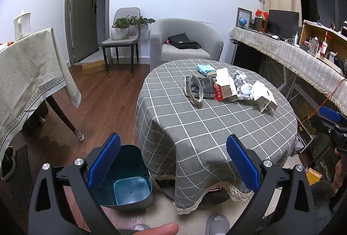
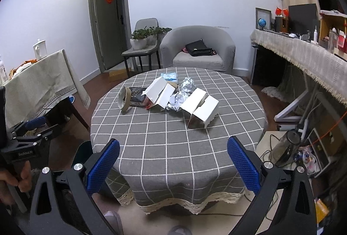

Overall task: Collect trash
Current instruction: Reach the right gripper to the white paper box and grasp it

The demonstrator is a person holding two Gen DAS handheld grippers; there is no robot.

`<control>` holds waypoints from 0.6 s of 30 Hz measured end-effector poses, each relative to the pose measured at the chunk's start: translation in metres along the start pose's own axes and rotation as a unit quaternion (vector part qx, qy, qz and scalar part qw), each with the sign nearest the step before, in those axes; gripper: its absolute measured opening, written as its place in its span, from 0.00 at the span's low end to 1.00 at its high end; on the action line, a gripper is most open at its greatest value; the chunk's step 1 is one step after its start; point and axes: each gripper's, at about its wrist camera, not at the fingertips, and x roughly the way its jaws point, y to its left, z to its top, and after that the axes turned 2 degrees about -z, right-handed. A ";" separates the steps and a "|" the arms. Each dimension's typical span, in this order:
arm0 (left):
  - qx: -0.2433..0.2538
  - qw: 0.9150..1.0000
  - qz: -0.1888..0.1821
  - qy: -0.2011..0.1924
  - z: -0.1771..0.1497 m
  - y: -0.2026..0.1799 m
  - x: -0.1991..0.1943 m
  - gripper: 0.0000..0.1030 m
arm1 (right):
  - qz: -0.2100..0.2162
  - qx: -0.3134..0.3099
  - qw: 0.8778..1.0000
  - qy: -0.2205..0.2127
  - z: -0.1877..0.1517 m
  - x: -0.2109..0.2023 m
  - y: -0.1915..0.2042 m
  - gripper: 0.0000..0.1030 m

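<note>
Round counter (image 2: 173, 148) draped in a grey checked cloth, seen from both wrist cameras at the outset of trash collection. The left tool (image 1: 173, 161) and right tool (image 2: 173, 162) each stand wide apart and hold nothing, poised short of the near edge, presumably to leave either free for a first pick. The trash lies clustered beyond the counter's middle: two opened white cartons (image 2: 199, 108) (image 2: 160, 94), crumpled foil balls (image 2: 187, 84), a tape roll (image 2: 124, 98) leaning against a dark book (image 2: 136, 94), and a blue packet (image 2: 170, 76) behind. An empty blue bin (image 1: 128, 178) stands on the floor just beside the counter's left, within the left tool's reach. Armchair (image 2: 199, 48), covered side table (image 1: 28, 66) and cluttered desk (image 2: 303, 51) ring the room.
</note>
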 end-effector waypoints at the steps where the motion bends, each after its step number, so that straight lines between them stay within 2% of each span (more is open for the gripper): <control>1: 0.004 1.000 0.002 -0.001 0.002 -0.001 0.000 0.97 | -0.001 -0.002 1.000 0.002 0.002 0.003 0.003 0.97; 4: 0.013 1.000 -0.003 -0.004 0.005 -0.003 0.004 0.97 | -0.001 -0.007 1.000 0.003 0.008 0.009 0.007 0.97; 10: -0.001 1.000 -0.012 0.000 0.014 -0.001 0.019 0.97 | -0.001 -0.004 1.000 0.007 0.016 0.023 0.005 0.97; 18: -0.020 0.999 -0.036 0.010 0.031 0.003 0.051 0.95 | 0.015 0.035 0.999 0.025 0.027 0.058 -0.015 0.97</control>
